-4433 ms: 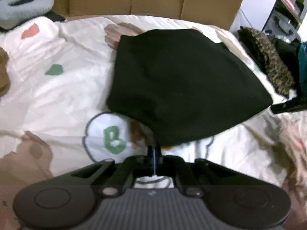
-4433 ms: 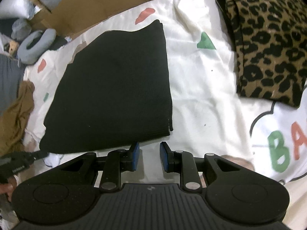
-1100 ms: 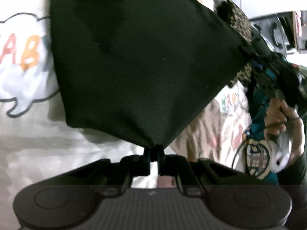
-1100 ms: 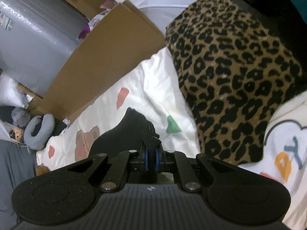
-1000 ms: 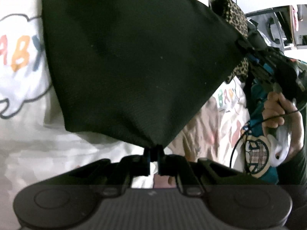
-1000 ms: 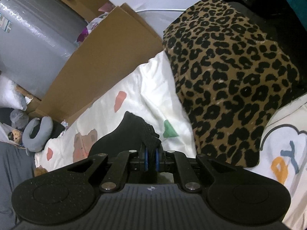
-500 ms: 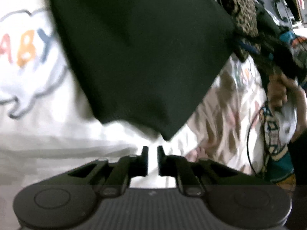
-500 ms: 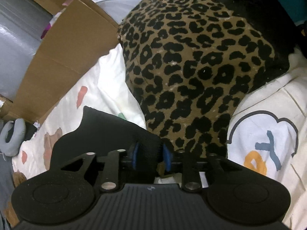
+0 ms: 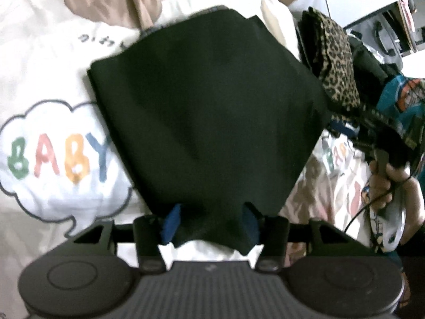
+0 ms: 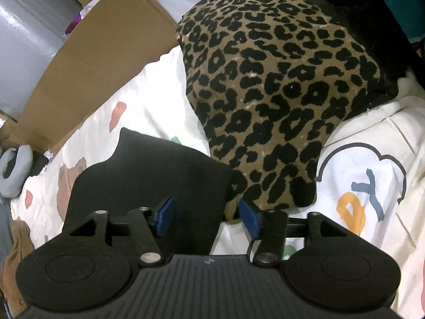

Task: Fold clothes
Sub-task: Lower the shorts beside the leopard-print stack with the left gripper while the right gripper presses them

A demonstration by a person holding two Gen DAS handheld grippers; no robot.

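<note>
A folded black knit garment (image 9: pixel 207 111) lies flat on a cream bedsheet printed with brown bears and cloud shapes (image 9: pixel 47 61); in the left wrist view it fills the middle of the scene, its left edge covering the end of a white cloud that carries the coloured letters "BABY" (image 9: pixel 57 159). The left gripper (image 9: pixel 209 222) sits at the near corner of the garment with its two blue-padded fingers (image 9: pixel 170 223) spread wide apart, and the cloth's near tip lies loose in the gap between them, pinched by neither pad. To the far right in that view a person's hand (image 9: pixel 390 186) holds the handle of the other tool. In the right wrist view the right gripper (image 10: pixel 205 219) is likewise spread wide, its blue pads (image 10: pixel 164 218) standing clear on either side of another corner of the same black garment (image 10: pixel 148 175), which passes between them without being clamped. Just to the right of the garment, and touching its edge, is a folded leopard-print fabric in tan and black (image 10: pixel 271 79), resting on the sheet. Flat brown cardboard panels (image 10: pixel 93 66) stand along the far left edge of the bed, and a grey ring-shaped neck pillow (image 10: pixel 14 170) lies at the far left beyond the sheet.
</note>
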